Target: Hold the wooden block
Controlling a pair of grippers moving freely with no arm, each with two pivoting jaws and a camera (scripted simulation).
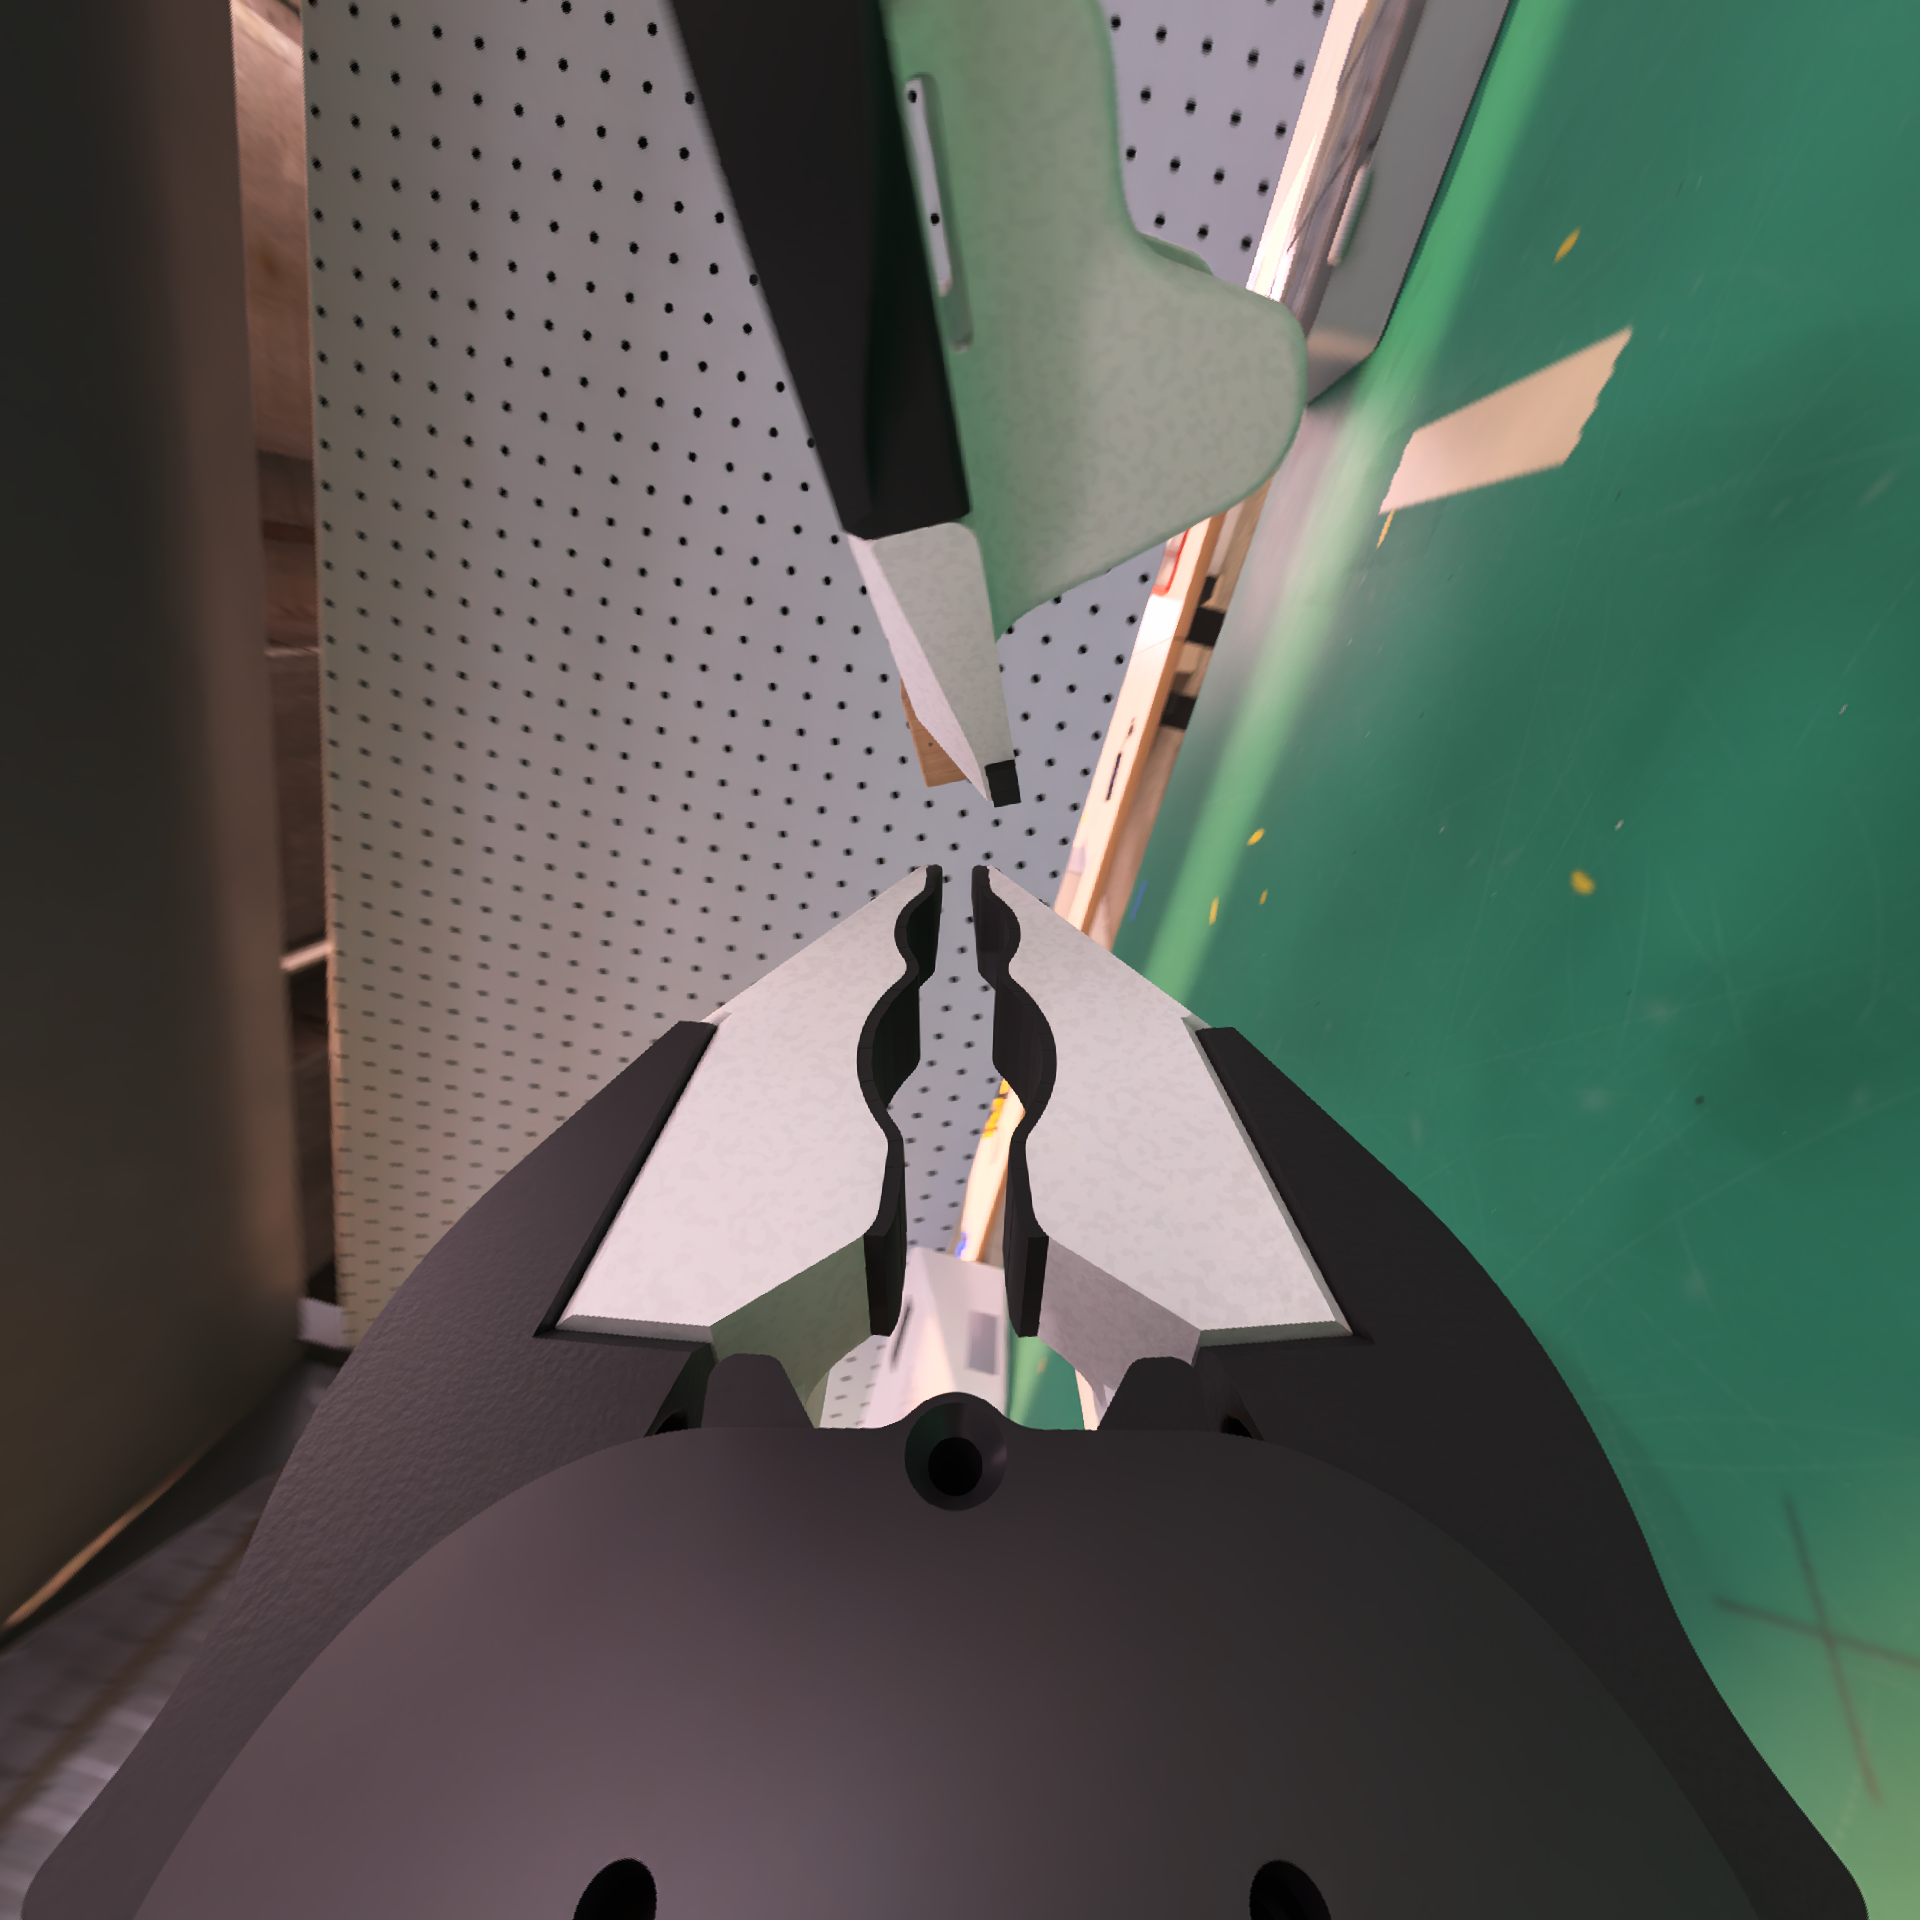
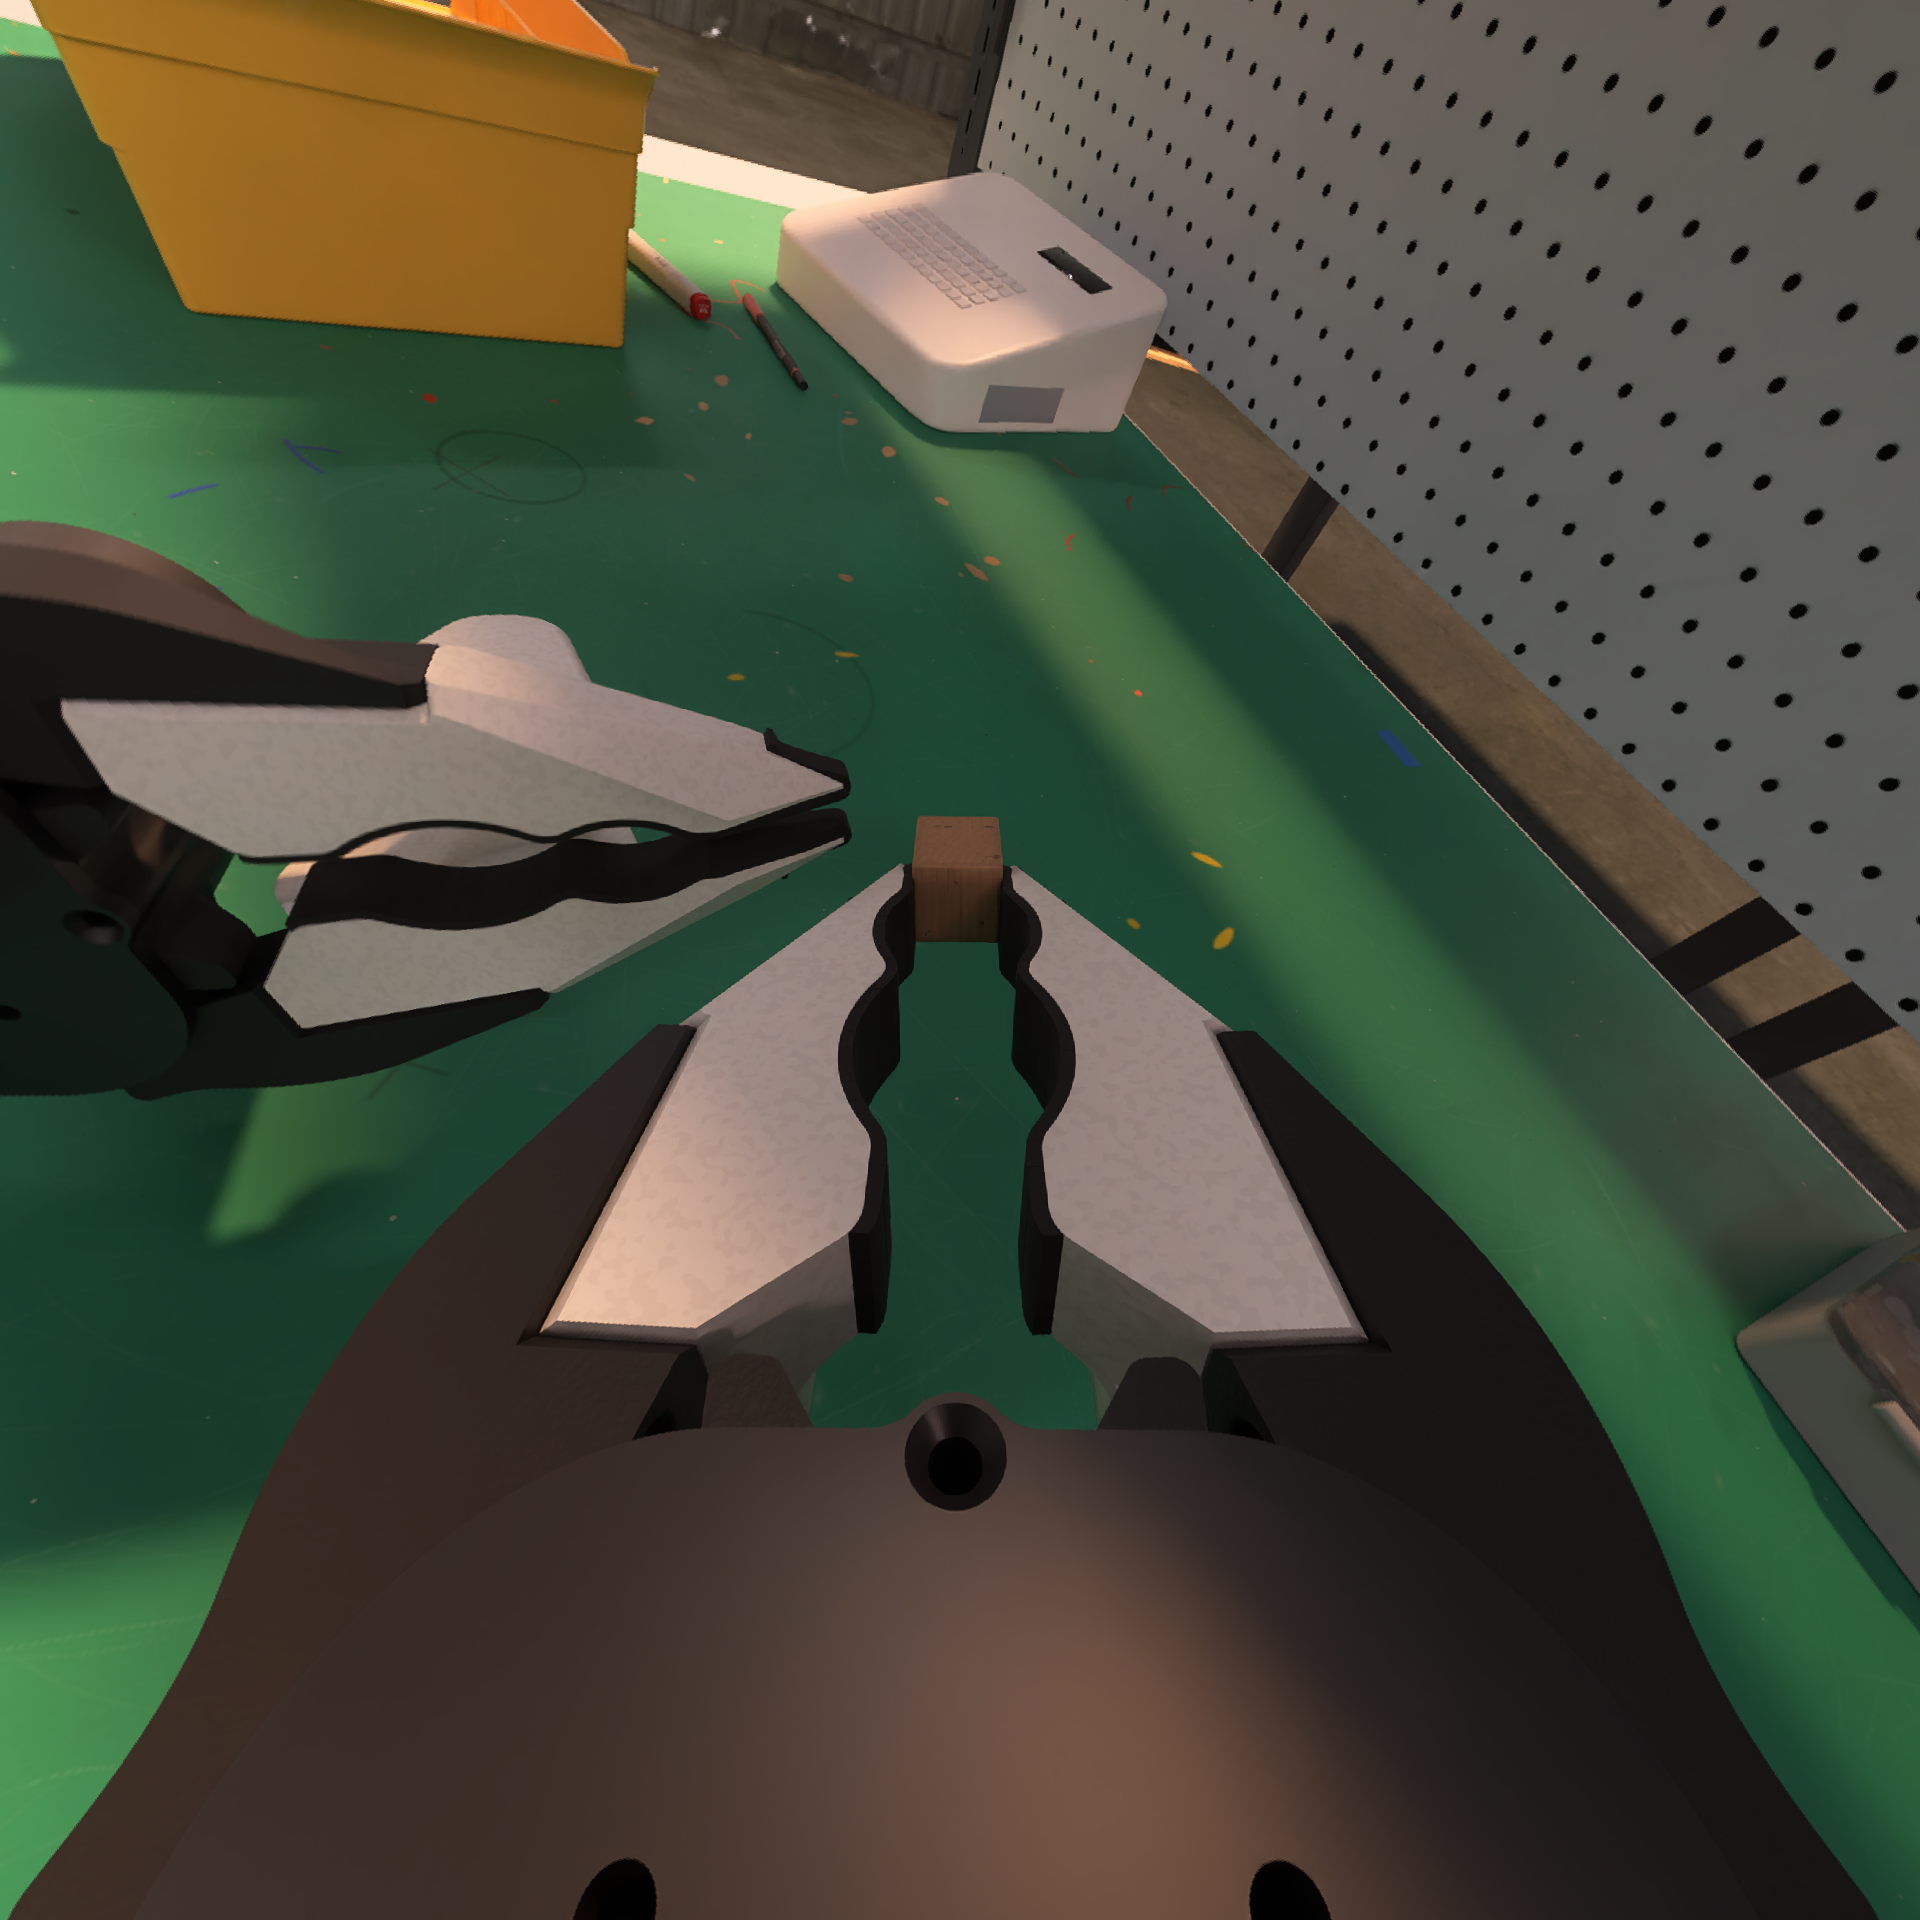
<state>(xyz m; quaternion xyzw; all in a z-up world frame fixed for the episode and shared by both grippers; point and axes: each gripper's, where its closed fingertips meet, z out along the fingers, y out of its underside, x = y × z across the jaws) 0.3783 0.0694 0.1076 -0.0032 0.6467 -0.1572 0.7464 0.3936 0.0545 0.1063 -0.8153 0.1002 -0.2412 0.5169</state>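
Your right gripper [image 2: 956, 883] has its fingers clamped on the block [image 2: 956, 878], one fingertip on each of two opposite side faces, with the block right at the tips and its far part projecting beyond them. Whether it is lifted or resting on the green bench [image 2: 520, 1299] cannot be told from either view. Your left gripper [image 1: 956, 878] holds nothing; its fingers are nearly together with only a thin gap, and in the right wrist view it lies on its side just left of the block, tips pointing toward it without touching. Treat the block as small, light and rigid: it should not deform under pressure, and its flat wooden faces should offer fair friction. The grip sits only on the fingertips, so it is probably sensitive to twisting; keep pressure square across the two faces and avoid jolts. If you regrasp, seat the block deeper between the fingers. Clutter on the bench (yellow bin [image 2: 364, 177], white box [image 2: 977, 301], pens [image 2: 774, 343]) stands well apart by the pegboard [image 2: 1558, 312].
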